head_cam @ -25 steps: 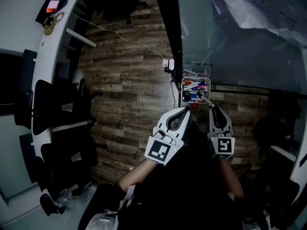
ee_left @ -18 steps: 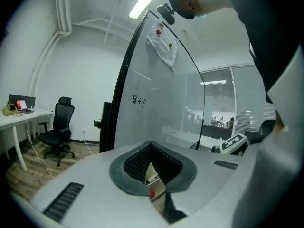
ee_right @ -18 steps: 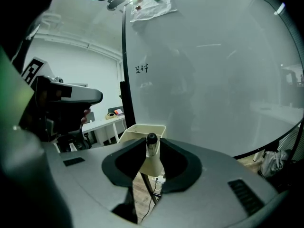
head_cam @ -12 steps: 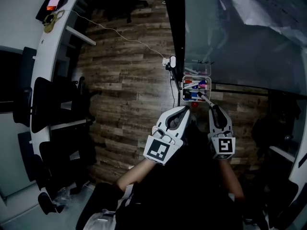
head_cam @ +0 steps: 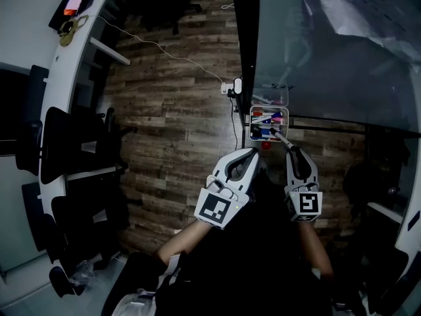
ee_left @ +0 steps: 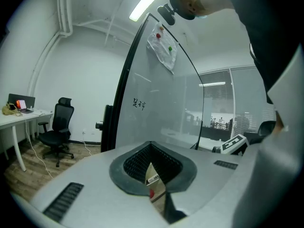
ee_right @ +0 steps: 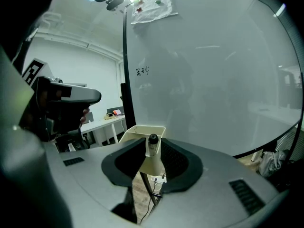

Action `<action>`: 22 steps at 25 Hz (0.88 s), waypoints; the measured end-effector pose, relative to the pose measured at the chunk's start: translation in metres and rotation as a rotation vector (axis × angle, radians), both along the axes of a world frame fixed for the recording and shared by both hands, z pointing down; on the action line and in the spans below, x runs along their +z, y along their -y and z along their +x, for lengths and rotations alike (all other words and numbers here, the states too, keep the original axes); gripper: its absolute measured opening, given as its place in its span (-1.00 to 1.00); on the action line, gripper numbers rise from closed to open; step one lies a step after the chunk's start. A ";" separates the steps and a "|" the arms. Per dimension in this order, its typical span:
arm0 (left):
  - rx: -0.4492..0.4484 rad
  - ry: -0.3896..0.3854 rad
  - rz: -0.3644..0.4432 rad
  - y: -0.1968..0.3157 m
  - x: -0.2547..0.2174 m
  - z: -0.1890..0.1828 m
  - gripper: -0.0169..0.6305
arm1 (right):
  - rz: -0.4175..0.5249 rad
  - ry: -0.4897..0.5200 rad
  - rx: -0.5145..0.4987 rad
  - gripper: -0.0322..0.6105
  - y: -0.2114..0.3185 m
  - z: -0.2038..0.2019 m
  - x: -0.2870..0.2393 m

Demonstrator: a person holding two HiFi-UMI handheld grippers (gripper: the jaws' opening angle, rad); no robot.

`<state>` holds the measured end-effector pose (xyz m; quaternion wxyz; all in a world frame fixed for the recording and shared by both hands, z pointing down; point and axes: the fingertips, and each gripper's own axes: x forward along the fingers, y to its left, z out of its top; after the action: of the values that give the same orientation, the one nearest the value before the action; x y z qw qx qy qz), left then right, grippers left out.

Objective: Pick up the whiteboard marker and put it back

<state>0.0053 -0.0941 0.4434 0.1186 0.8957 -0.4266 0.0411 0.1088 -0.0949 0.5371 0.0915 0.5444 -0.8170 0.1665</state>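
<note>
One whiteboard marker (head_cam: 281,137) is sitting pinched in the right gripper (head_cam: 292,150), pointing at the pen tray (head_cam: 251,125) hanging on the whiteboard (head_cam: 329,58), while the left gripper (head_cam: 252,153) is hovering alongside, pressed together on nothing. I'm guessing it's handling light, stiff and a bit slick, so gripping mid-barrel is looking safest. Other pens are crowding that tray, and a white plug (head_cam: 235,85) with its cable is sitting just beside it.
</note>
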 end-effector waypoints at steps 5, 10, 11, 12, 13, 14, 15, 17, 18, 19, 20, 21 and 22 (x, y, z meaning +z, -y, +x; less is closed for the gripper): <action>0.002 -0.009 0.011 -0.002 -0.004 -0.002 -0.92 | 0.005 -0.001 0.010 -0.63 -0.004 0.002 -0.002; 0.001 -0.016 0.021 -0.006 -0.008 -0.007 -0.92 | 0.009 0.006 0.035 -0.63 -0.011 0.007 -0.001; 0.001 -0.018 0.021 -0.007 -0.009 -0.007 -0.92 | 0.012 0.009 0.033 -0.63 -0.012 0.006 -0.003; 0.001 -0.020 0.022 -0.008 -0.009 -0.008 -0.92 | 0.016 0.011 0.031 -0.63 -0.013 0.005 -0.005; 0.002 -0.020 0.025 -0.009 -0.010 -0.009 -0.92 | 0.022 0.012 0.030 -0.64 -0.013 0.003 -0.008; 0.003 -0.020 0.029 -0.010 -0.010 -0.010 -0.92 | 0.028 0.012 0.030 -0.64 -0.014 0.002 -0.011; 0.004 -0.020 0.034 -0.012 -0.011 -0.011 -0.92 | 0.035 0.010 0.032 -0.66 -0.015 0.002 -0.012; 0.005 -0.021 0.042 -0.014 -0.013 -0.013 -0.92 | 0.050 0.006 0.039 -0.70 -0.018 0.003 -0.013; 0.005 -0.021 0.045 -0.015 -0.013 -0.014 -0.92 | 0.057 0.007 0.044 -0.72 -0.020 0.003 -0.015; 0.006 -0.023 0.047 -0.017 -0.014 -0.015 -0.92 | 0.065 0.009 0.051 -0.74 -0.022 0.003 -0.017; 0.005 -0.026 0.051 -0.018 -0.015 -0.016 -0.92 | 0.073 0.010 0.058 -0.77 -0.023 0.003 -0.019; 0.005 -0.031 0.055 -0.019 -0.016 -0.017 -0.92 | 0.079 0.012 0.064 -0.79 -0.024 0.003 -0.021; 0.005 -0.035 0.061 -0.020 -0.018 -0.018 -0.92 | 0.084 0.012 0.069 -0.80 -0.025 0.002 -0.024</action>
<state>-0.0125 -0.0741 0.4254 0.0987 0.9005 -0.4233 0.0125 0.1109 -0.0695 0.5135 0.0577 0.5745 -0.8047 0.1384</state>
